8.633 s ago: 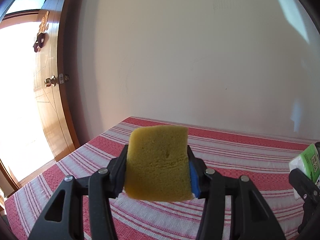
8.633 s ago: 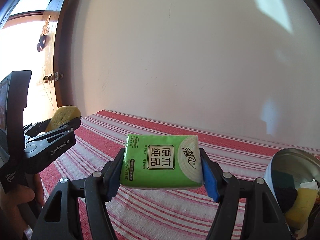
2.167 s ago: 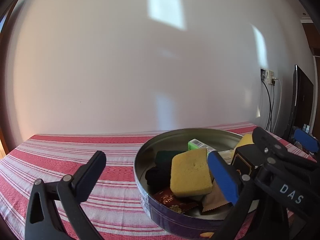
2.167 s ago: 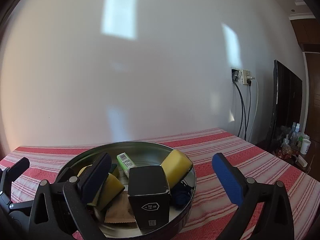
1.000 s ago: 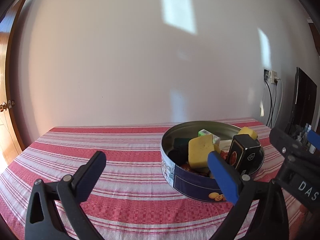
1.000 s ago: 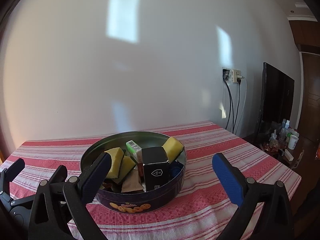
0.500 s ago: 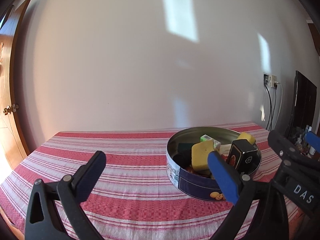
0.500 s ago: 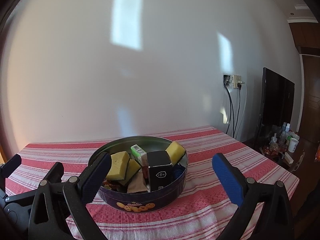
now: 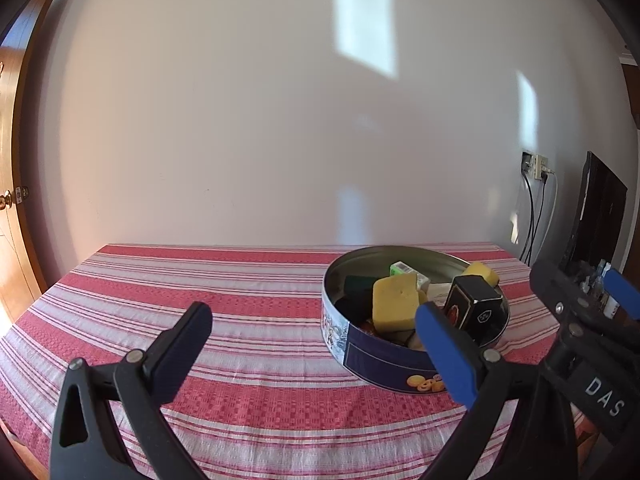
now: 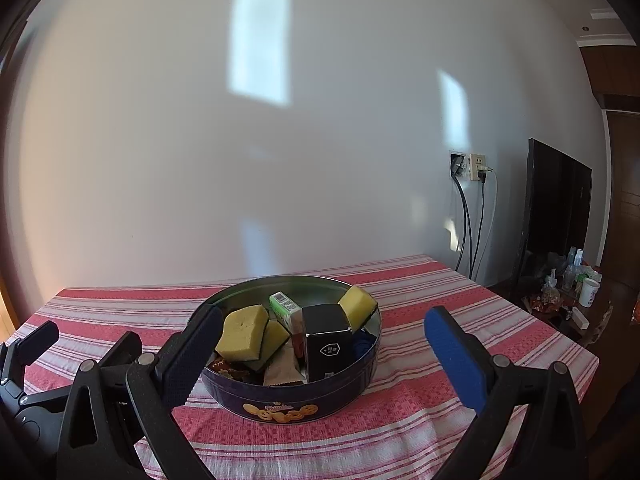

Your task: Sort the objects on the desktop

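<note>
Blue-padded, the left gripper and right gripper both hang spread wide and empty, just short of the round tin. Inside the tin lie the yellow sponges, green tissue pack and black box. With the striped cloth around the tin bare, sorting looks finished; draw back level, clear of its rim.

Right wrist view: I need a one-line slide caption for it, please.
Open right gripper facing a round cookie tin filled with sponges and boxes on a striped tablecloth.
</note>
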The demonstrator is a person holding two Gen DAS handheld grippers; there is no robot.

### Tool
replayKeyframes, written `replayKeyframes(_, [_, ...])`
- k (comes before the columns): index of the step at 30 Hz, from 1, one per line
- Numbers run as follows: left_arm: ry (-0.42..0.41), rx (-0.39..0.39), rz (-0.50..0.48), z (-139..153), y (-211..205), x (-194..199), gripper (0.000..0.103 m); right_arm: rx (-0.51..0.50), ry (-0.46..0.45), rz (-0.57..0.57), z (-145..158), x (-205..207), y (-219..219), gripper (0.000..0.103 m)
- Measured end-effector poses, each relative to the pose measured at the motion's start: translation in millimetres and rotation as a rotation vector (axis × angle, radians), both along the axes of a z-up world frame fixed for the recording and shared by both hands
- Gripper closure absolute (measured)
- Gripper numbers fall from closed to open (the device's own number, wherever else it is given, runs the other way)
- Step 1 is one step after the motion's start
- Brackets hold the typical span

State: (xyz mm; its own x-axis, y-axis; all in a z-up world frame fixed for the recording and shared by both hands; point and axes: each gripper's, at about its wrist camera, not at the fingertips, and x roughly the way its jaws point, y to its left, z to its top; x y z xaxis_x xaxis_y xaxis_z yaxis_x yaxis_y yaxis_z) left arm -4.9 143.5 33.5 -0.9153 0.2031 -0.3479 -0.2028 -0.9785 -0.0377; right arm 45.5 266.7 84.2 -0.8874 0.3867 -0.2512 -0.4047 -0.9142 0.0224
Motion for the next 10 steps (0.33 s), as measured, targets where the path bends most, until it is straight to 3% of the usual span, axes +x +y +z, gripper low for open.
replayKeyframes(10, [-0.010, 0.010, -0.030, -1.3, -2.3, 0.3, 0.000, -0.014, -0.005, 0.014, -0.5, -0.2, 3.4, 0.001])
